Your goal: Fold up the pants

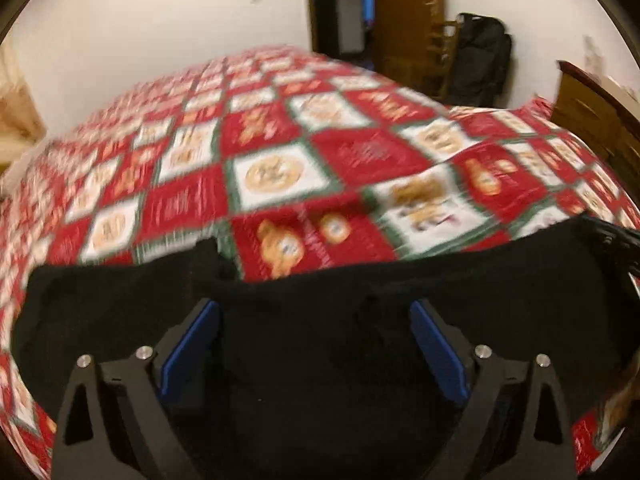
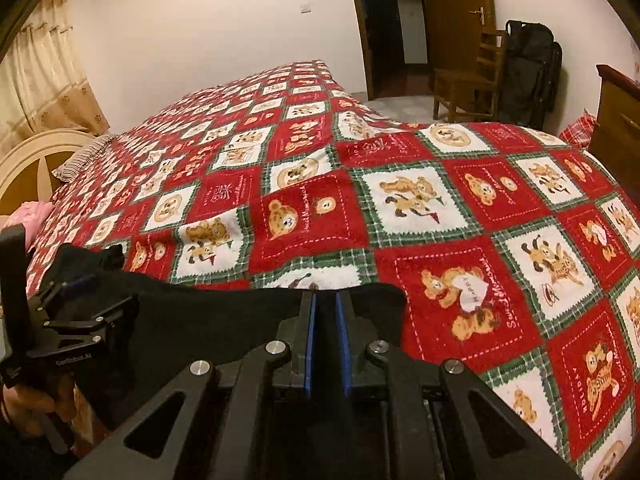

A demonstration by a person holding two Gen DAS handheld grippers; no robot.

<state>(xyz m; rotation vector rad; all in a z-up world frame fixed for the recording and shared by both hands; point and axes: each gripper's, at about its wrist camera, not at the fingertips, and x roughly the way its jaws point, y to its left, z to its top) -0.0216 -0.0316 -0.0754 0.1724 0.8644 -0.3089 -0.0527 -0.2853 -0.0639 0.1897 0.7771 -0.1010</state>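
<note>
The left wrist view was blurred, showing the left gripper (image 1: 316, 344) wide open over the black pants (image 1: 320, 360) on the bedspread (image 1: 360, 152), nothing gripped, pants detail lost; in the right wrist view, the right gripper (image 2: 326, 336) was pinched on the pants' (image 2: 224, 320) edge, their near part hidden.

A big bed (image 2: 400, 184) fills the room, covered with a red, white and green blanket (image 2: 320, 208) full of teddy bears. The walls (image 2: 208, 32) are plain white. Cream curtains (image 2: 44, 80) hang on the left. A brown door (image 2: 456, 8) stands open, with a wooden chair (image 2: 468, 80) and a black bag (image 2: 528, 68) beside it.
</note>
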